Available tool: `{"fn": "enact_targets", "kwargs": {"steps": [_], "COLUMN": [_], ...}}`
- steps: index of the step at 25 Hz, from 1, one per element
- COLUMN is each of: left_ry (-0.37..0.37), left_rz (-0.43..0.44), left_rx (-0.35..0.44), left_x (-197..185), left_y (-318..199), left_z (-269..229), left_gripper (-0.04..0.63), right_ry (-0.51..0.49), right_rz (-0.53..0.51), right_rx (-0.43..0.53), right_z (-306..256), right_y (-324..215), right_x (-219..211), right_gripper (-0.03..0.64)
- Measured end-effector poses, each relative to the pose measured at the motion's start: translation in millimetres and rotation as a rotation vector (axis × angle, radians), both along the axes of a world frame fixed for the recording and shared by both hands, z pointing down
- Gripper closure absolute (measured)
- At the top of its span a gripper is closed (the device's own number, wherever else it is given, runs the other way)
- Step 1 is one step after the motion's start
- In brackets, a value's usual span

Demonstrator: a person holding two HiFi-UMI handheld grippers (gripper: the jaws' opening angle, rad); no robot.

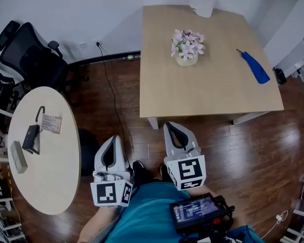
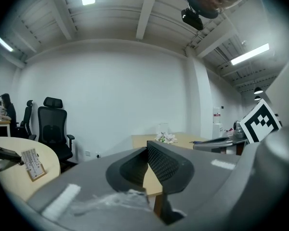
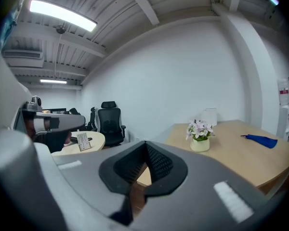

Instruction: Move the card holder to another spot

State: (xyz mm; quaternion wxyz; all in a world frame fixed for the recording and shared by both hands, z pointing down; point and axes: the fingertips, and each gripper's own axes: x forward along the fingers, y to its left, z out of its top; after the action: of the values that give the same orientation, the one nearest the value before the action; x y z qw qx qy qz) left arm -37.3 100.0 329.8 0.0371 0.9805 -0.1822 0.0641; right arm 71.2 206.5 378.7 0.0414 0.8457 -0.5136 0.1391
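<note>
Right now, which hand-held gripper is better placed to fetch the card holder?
Left: the left hand-held gripper is nearer the white card holder on the round beige table than the right hand-held gripper.

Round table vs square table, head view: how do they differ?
The round table is cream, the square table tan wood. The round table holds the card holder and a black device; the square table holds a flower pot and a blue tool. Both stand on wood floor.

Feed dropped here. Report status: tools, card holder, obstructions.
Left tool and right tool shut, empty. Small white card holder untouched on round beige table at left. Black corded device close beside it.
</note>
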Motion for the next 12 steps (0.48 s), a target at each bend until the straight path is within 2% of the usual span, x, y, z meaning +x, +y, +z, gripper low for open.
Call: {"fn": "enact_targets", "kwargs": {"steps": [6,12], "left_ry": [0.036,0.032], "left_rz": [0.039,0.075], "left_rx": [0.063,0.030], "left_x": [-14.8,-39.3], "left_y": [11.9,6.9], "left_z": [-23.2,-16.1], "left_gripper": [0.580,0.580], "right_ry": [0.027,0.048], "right_rz": [0.031,0.073], "right_rx": [0.004,0.000], "right_z": [-13.8,-18.7], "right_y": [10.2,10.0], "right_x": [-16.2,-49.1], "right_gripper": [0.624,0.624]}}
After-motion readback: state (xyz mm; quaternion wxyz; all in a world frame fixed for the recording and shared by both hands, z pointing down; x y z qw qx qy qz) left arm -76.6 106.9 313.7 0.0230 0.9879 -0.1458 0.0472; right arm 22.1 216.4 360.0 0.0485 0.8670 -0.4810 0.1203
